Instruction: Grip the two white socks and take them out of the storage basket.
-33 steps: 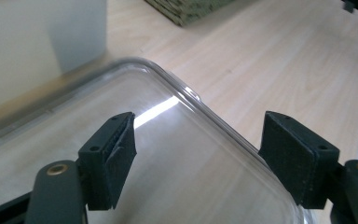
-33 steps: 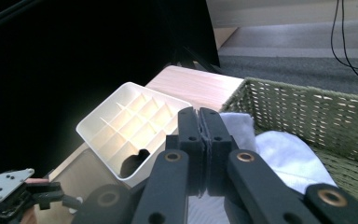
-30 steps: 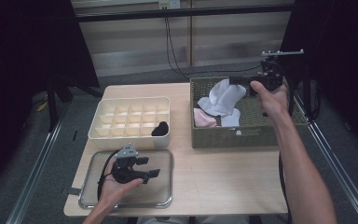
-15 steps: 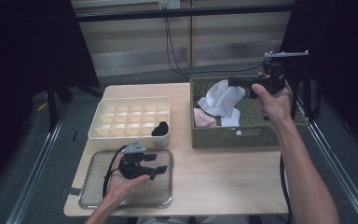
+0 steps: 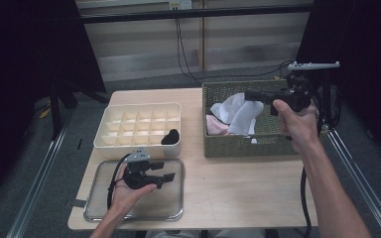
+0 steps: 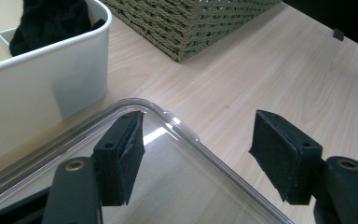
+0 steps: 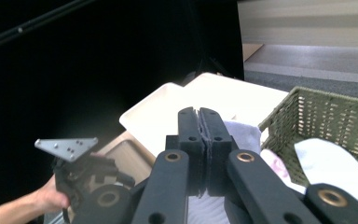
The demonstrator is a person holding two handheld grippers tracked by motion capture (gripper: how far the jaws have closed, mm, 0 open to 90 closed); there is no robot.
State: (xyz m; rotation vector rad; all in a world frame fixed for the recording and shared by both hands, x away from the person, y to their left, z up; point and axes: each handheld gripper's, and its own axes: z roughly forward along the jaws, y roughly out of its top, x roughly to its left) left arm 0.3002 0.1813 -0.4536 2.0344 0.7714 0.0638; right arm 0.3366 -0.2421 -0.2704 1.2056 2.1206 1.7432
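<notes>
My right gripper (image 5: 252,95) hung over the basket (image 5: 238,147), pinching a white cloth (image 5: 238,115); its own view showed the jaws pressed together. My left gripper (image 6: 198,154), jaws wide but just closing slightly on nothing, hovered over the near-left tray (image 6: 223,163), bare table (image 6: 242,84) beyond its rim.

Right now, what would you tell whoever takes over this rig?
Left gripper: open over the metal tray, jaws just closing slightly, nothing between them.
Right gripper: shut, apparently pinching the white cloth, above the wicker basket.
Done: one black item sits in a near compartment of the divided box.
Left: move the white cloth out; a pink cloth remains in the basket.
</notes>
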